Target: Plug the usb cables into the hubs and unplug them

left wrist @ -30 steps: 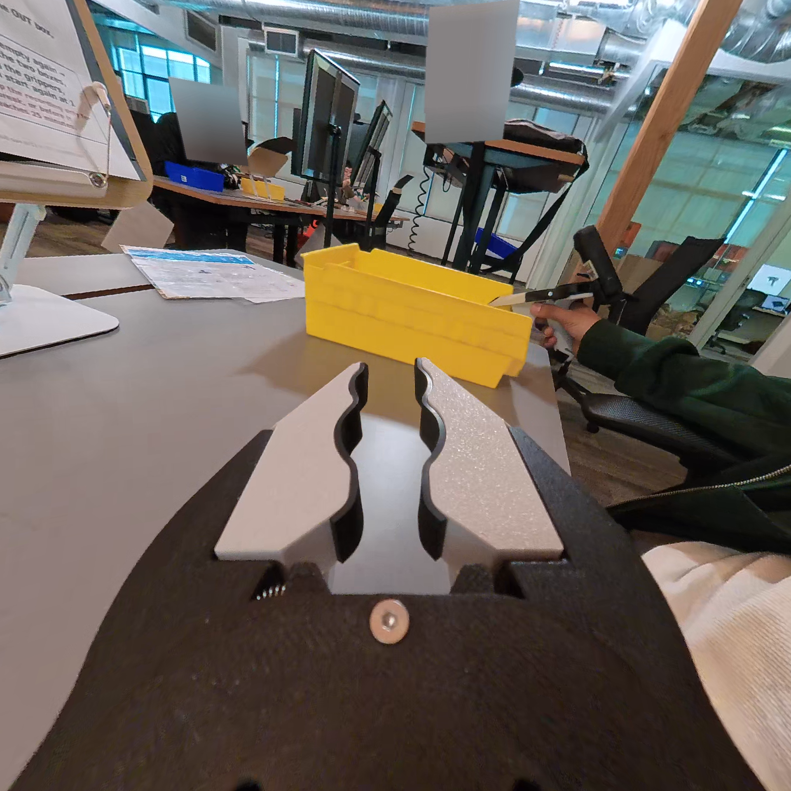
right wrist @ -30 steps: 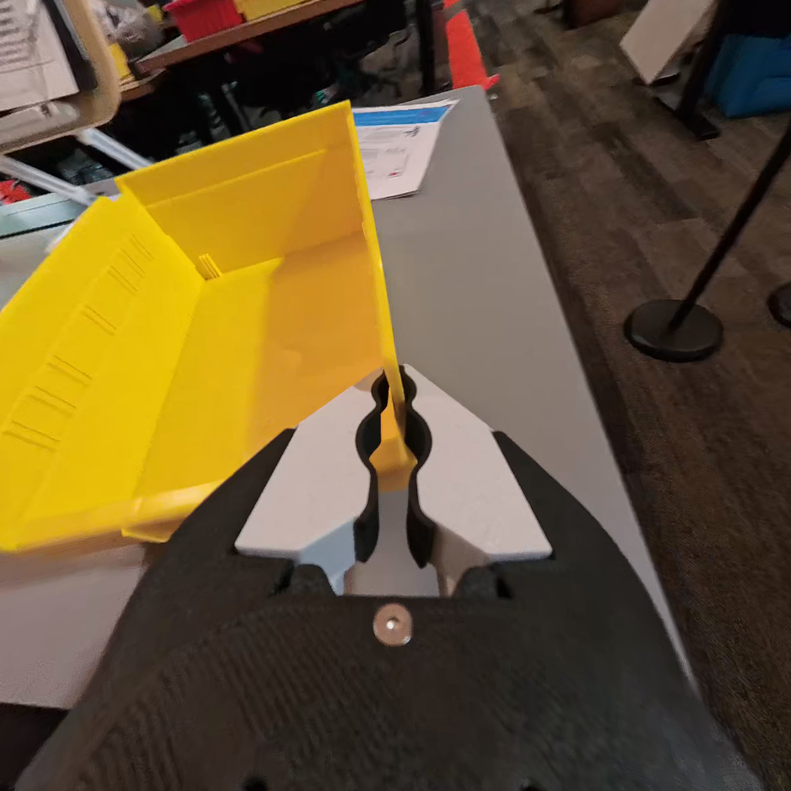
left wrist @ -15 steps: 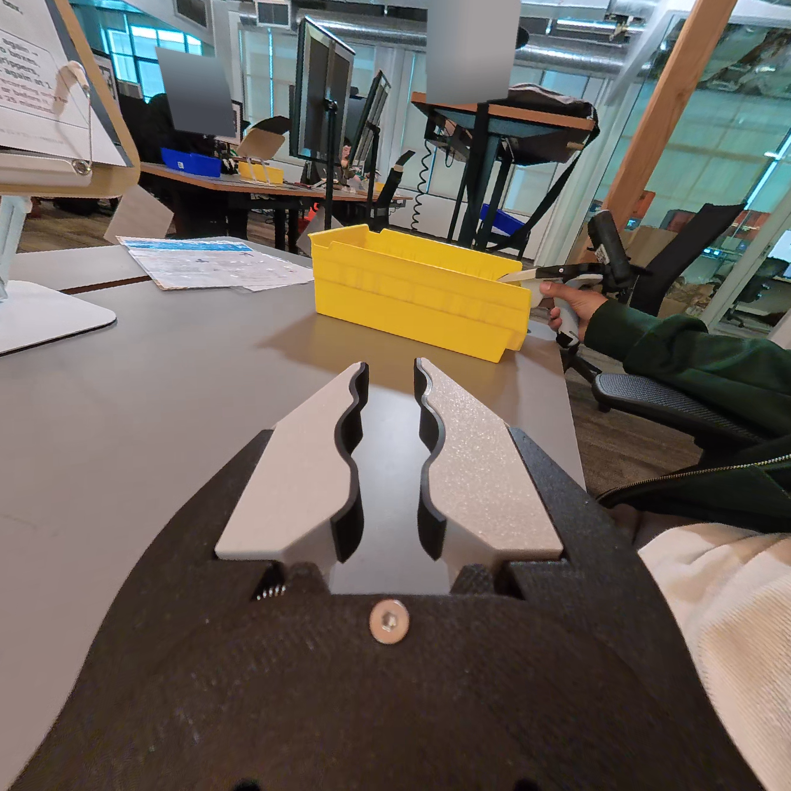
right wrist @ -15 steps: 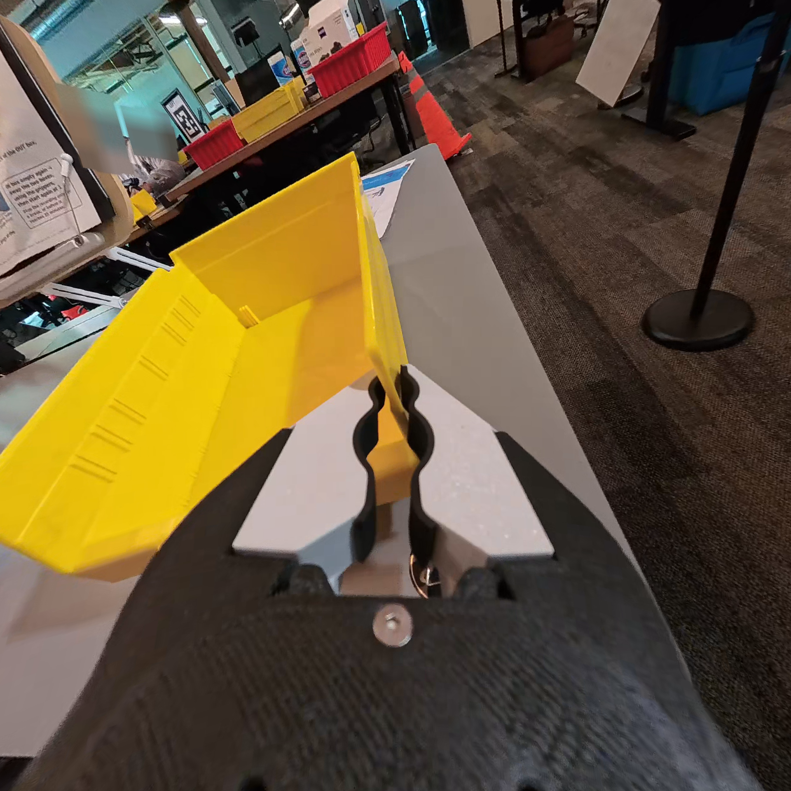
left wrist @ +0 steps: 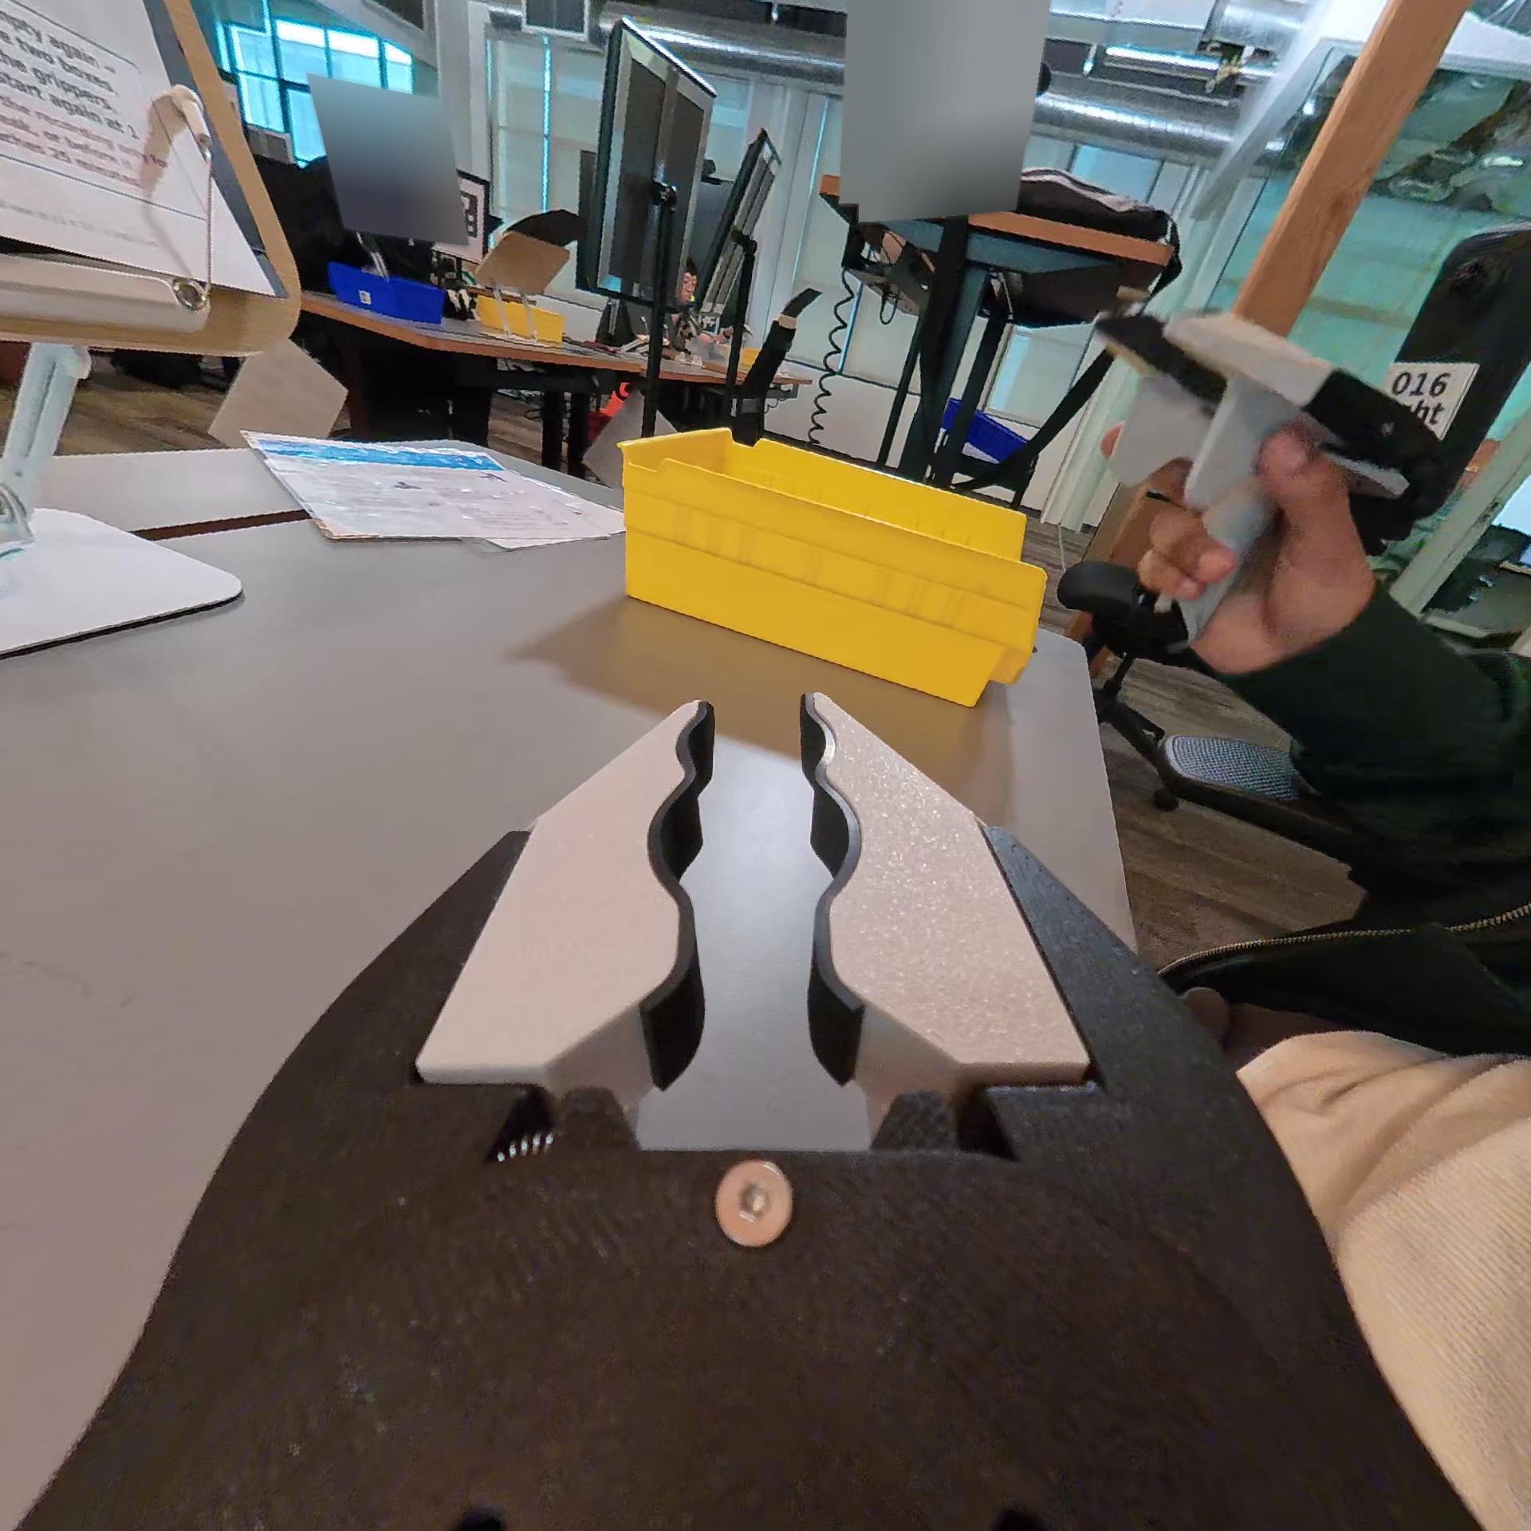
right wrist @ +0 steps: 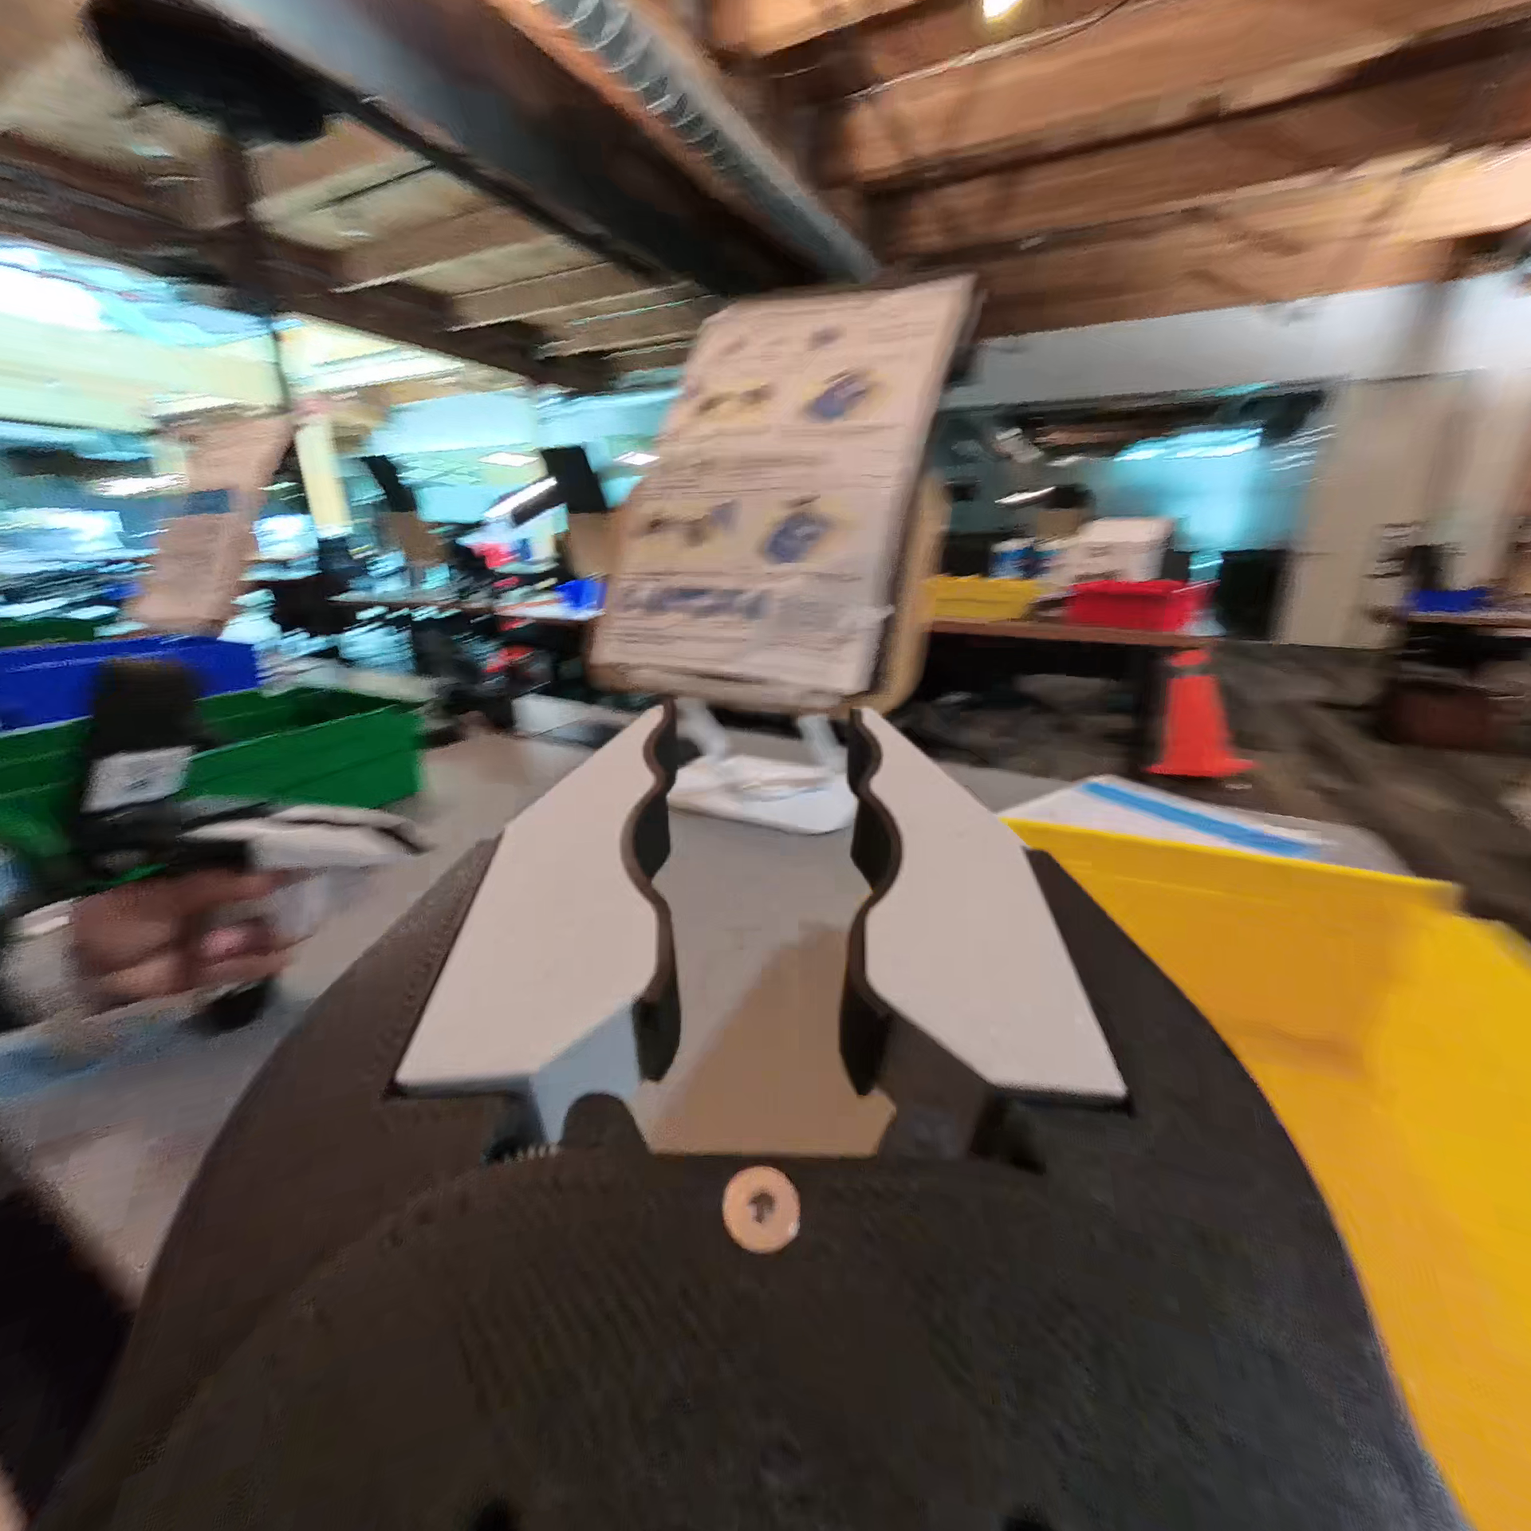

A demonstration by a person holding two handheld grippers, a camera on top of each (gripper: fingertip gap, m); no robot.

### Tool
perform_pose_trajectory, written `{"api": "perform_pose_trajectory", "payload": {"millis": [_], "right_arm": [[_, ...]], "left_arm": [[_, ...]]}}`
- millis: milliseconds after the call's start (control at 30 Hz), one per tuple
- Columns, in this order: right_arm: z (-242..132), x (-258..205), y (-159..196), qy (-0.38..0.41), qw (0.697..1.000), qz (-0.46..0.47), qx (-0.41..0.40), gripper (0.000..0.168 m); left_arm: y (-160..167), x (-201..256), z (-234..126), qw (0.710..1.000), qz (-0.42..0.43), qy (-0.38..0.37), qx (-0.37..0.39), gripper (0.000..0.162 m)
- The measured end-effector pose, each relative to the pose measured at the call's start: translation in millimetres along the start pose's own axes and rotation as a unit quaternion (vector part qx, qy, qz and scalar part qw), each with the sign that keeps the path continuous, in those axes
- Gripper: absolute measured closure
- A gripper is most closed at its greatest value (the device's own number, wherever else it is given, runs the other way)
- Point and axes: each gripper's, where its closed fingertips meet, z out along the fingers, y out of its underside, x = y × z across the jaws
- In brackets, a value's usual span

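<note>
While both wrist views were checked, no usb cable or hub showed anywhere on the grey table (left wrist: 248,787); where they lay could not be told.

Left gripper (left wrist: 755,712): held low over the table, fingers apart, nothing between them, pointed toward the yellow bin (left wrist: 820,572).

Right gripper (right wrist: 755,733): fingers apart, empty. Its view was badly smeared. In the left wrist view it appeared raised in a hand (left wrist: 1259,572), up and to the right of the bin's near end and clear of it.

Yellow bin: sat on the table near the right edge, long axis running from far-left to near-right as seen from the left gripper. In the right wrist view its wall (right wrist: 1292,994) lay just to the right of the fingers, not touching. Interior not visible from either camera, so whether cables or hubs sat inside could not be told.

Also noted: printed sheets (left wrist: 431,489) flat on the table left of the bin; a clipboard on a white stand (right wrist: 787,514) ahead of the right gripper.

Judgement: plugging had not begun. The right gripper was the nearer to the bin; the left was well apart from it. The coming move likely depends on locating the cables first.
</note>
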Motion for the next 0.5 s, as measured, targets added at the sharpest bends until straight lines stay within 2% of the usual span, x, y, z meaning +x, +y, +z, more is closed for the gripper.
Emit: {"api": "perform_pose_trajectory", "payload": {"millis": [100,200,333,500], "right_arm": [[30.0,-67.8,57.7,-0.097,0.992,0.02,-0.084,0.127],[40.3,-105.9,98.0,-0.157,0.974,-0.018,-0.162,0.127],[41.9,-116.0,115.2,-0.167,0.966,-0.059,-0.19,0.127],[40.0,-109.0,115.0,-0.165,0.968,-0.024,-0.189,0.128]], "left_arm": [[-0.3,-0.9,-1.4,1.0,0.008,-0.005,0.0,0.143],[-0.7,-2.5,-2.6,1.0,0.006,-0.008,0.001,0.143],[-1.1,-4.4,-3.5,1.0,0.002,-0.012,0.003,0.143],[-0.9,-5.4,-2.6,1.0,-0.004,-0.013,0.003,0.143]]}}
